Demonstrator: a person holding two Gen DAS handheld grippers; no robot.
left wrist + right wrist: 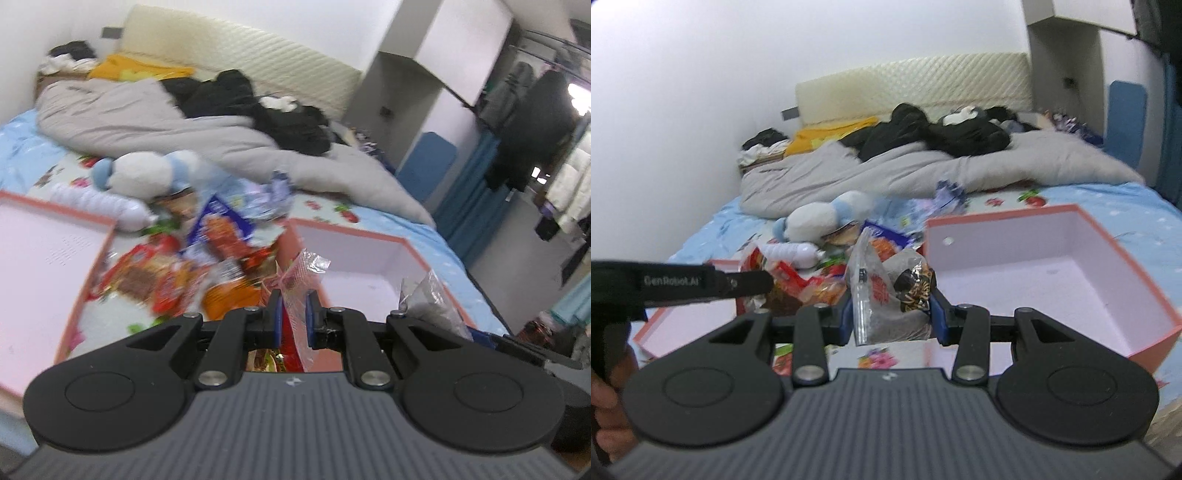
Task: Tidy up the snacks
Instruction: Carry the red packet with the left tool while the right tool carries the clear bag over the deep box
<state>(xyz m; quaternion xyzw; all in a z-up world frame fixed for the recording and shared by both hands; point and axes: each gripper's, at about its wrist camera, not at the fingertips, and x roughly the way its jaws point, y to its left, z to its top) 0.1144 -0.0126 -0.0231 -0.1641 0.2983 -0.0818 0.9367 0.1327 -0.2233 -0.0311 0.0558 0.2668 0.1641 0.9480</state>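
step: looks like mid-carry, both grippers hold a snack lifted off the pile, headed for the box I'd guess

left gripper (294,317): clamped on a thin clear-and-pink crinkly plastic wrapper (301,275), right by the box's near wall

right gripper (891,320): pinching a clear plastic bag of dark seeds and a brown-gold packet (886,295), held up in front of the pile

box: open coral-pink cardboard box with white inside (1145,295), nothing in it that I can see

pile: red, orange and blue snack packets (192,266) heaped on the floral bedsheet between box and lid (55,240)

next: probably swing over the opening, lower, let go; floppy bags, may snag
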